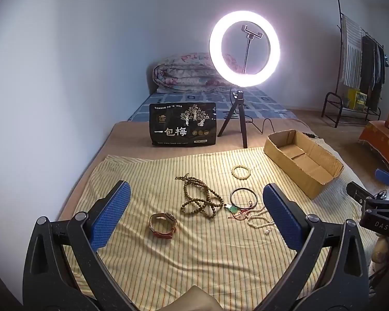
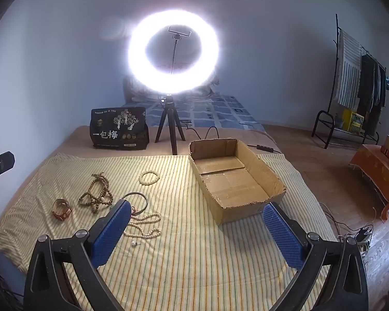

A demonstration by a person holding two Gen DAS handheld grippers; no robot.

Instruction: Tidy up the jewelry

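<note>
Jewelry lies on a striped cloth (image 1: 194, 254): a brown bead string (image 1: 202, 199), a cream bead bracelet (image 1: 241, 172), a dark bangle (image 1: 244, 198), a green pendant on red cord (image 1: 232, 209), a white pearl necklace (image 1: 259, 217) and a watch with a reddish strap (image 1: 162, 225). An open cardboard box (image 1: 302, 162) stands to their right; it looks empty in the right wrist view (image 2: 233, 181). My left gripper (image 1: 194, 217) is open above the jewelry. My right gripper (image 2: 197, 230) is open in front of the box, with the pearl necklace (image 2: 142, 226) by its left finger.
A lit ring light on a tripod (image 1: 243, 51) and a black snack bag (image 1: 183, 124) stand behind the cloth. A rolled quilt (image 1: 189, 73) lies at the back. A clothes rack (image 1: 360, 59) and an orange cabinet (image 2: 378, 171) stand at the right.
</note>
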